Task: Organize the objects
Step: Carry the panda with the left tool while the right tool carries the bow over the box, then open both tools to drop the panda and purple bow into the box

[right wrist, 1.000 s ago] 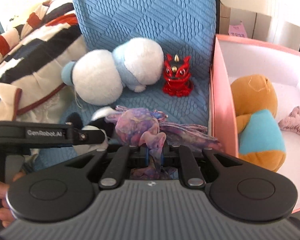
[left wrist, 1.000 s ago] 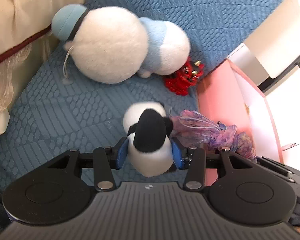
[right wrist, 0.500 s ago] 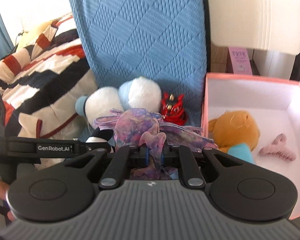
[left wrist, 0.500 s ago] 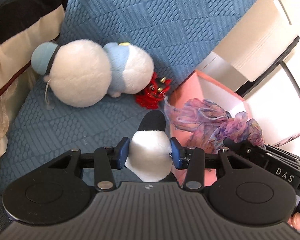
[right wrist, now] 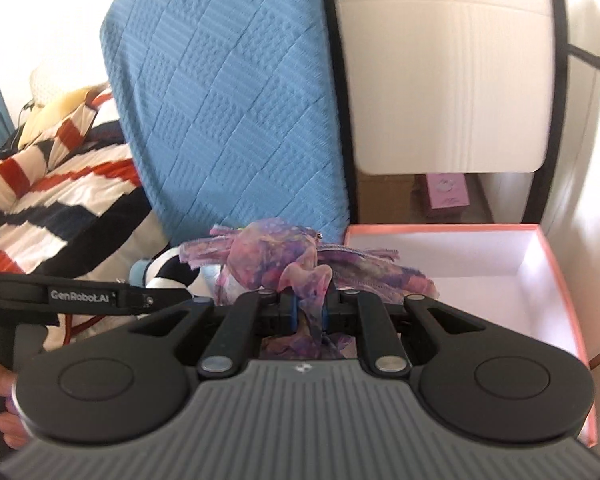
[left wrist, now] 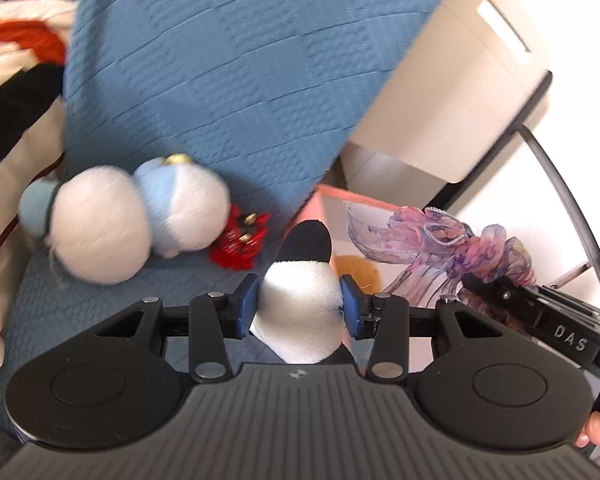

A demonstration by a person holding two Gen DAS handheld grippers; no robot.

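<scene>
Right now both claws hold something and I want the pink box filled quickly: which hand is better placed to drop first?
Right, probably. Its claw, shut on the purple scarf, sits beside the pink box; the left claw holds its black-and-white plush farther off.

A black-and-white plush toy [left wrist: 300, 296] is seen between blue pads [left wrist: 246, 304] of the black left gripper [left wrist: 298, 306]. A sheer scarf [right wrist: 296, 268] — mottled purple, pink and lilac — is shown in the black right gripper [right wrist: 309, 310]. The cushion [right wrist: 236, 100] is quilted blue in a diamond pattern. The box [right wrist: 568, 304] is coral-pink outside, white inside. A red figurine [left wrist: 240, 244] and a white-and-pale-blue plush [left wrist: 128, 220] are noted — also a blanket [right wrist: 48, 196] striped red, white and black.
</scene>
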